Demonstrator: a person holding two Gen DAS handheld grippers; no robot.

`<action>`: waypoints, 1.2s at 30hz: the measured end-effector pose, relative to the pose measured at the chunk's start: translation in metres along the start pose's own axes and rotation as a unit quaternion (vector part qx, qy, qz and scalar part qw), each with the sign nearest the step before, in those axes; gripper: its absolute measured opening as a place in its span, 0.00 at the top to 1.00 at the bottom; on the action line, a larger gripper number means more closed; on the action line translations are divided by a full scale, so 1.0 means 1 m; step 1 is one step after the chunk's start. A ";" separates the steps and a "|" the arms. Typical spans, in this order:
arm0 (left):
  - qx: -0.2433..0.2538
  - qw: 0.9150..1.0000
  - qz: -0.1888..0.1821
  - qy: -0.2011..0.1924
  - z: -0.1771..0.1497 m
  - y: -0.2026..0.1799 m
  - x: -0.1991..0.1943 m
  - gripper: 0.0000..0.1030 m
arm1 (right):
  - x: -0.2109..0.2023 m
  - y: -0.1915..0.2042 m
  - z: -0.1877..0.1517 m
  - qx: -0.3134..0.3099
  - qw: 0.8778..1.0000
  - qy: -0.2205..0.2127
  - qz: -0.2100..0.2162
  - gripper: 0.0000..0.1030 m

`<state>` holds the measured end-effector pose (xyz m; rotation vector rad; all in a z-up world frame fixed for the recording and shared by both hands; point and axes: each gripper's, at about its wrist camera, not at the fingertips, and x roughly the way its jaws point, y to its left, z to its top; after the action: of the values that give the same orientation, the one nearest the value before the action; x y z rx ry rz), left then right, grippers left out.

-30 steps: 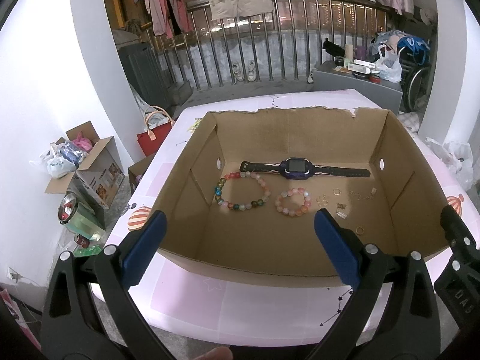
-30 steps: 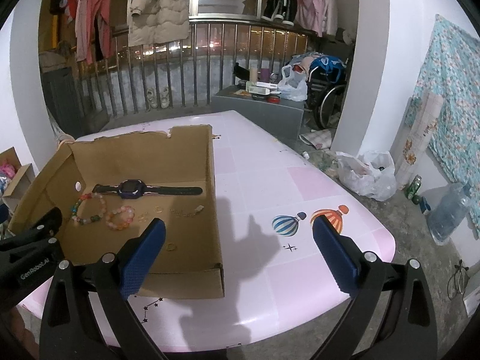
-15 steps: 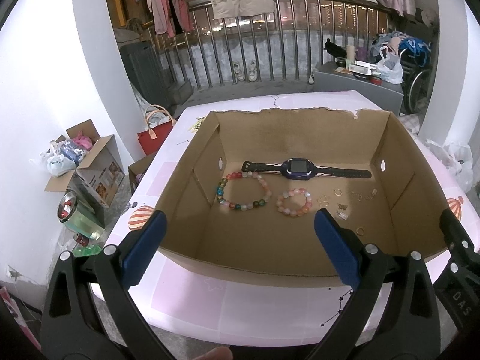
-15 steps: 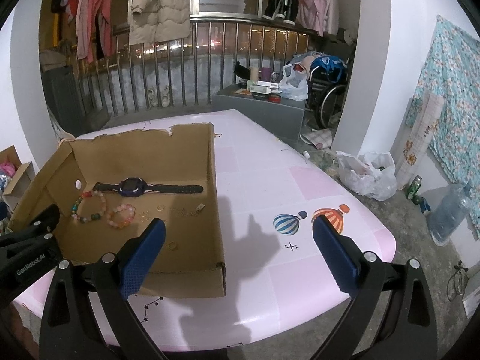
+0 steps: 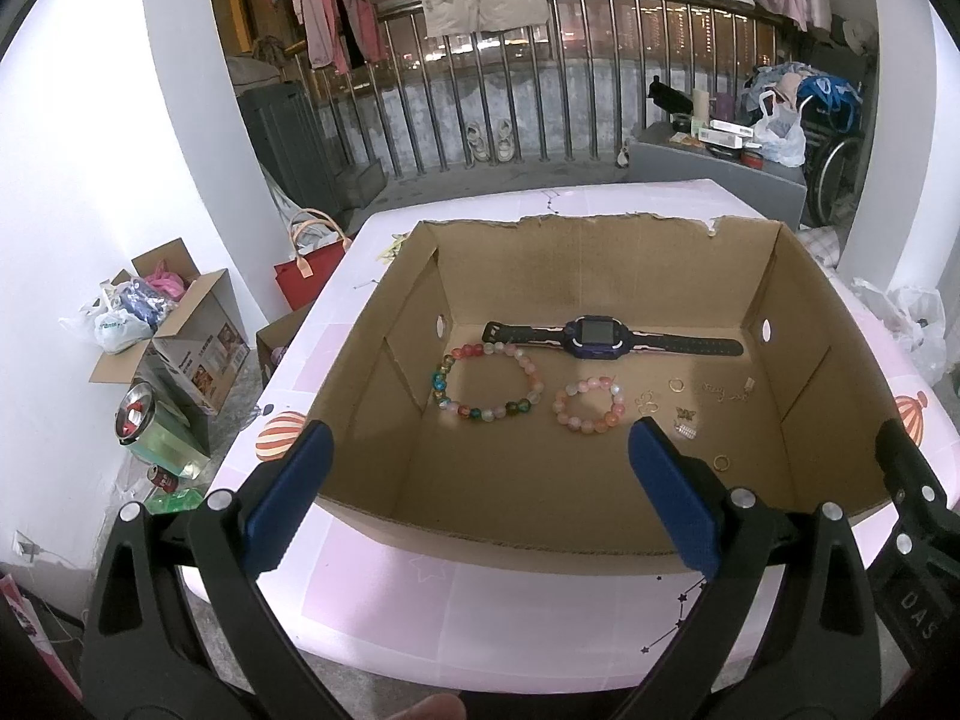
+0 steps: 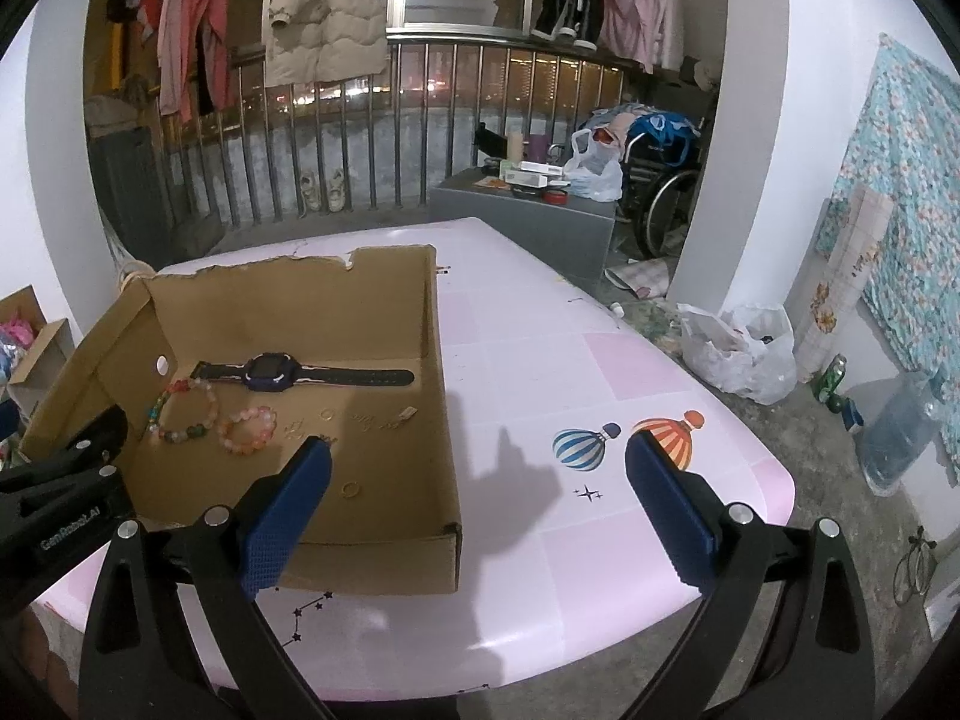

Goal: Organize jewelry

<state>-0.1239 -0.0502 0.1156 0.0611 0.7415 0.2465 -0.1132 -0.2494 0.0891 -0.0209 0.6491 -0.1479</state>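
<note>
Cardboard box [image 5: 600, 276] on pink table [image 5: 372, 588] held smartwatch [image 5: 600, 336] by its far wall, two bead bracelets [image 5: 486, 384] nearer, small rings [image 5: 677, 384] rightward. Left hand-held gripper [image 5: 480, 495] and right hand-held gripper [image 6: 477, 498] both stood wide, empty. Advised: approach tiny pieces from above, pinch narrowly.

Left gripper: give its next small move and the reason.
Probably ease the left gripper forward and down into the brown cardboard box, toward the pink bead bracelet. Its blue-padded jaws stand open and empty over the near wall, and that bracelet lies closest ahead, apart from the multicoloured bead bracelet.
</note>
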 end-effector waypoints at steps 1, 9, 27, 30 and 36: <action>0.000 1.000 -0.001 0.001 0.000 0.000 0.000 0.08 | 0.000 0.001 0.000 0.000 1.000 0.001 0.000 0.07; -0.004 1.000 -0.004 0.005 0.001 0.004 0.001 0.08 | 0.001 0.002 0.000 -0.004 1.000 0.004 -0.003 0.07; -0.008 1.000 -0.002 0.009 0.002 0.000 0.007 0.08 | 0.007 0.001 -0.001 -0.009 1.000 0.012 0.000 0.07; -0.008 1.000 -0.003 0.007 0.002 0.000 0.006 0.08 | 0.007 -0.003 -0.001 -0.005 1.000 0.013 -0.002 0.07; -0.012 1.000 -0.014 0.004 0.002 0.002 0.002 0.08 | 0.008 -0.011 0.000 0.004 1.000 0.014 -0.006 0.07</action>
<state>-0.1211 -0.0480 0.1159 0.0272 0.7476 0.2289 -0.1085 -0.2617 0.0846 -0.0155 0.6761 -0.1614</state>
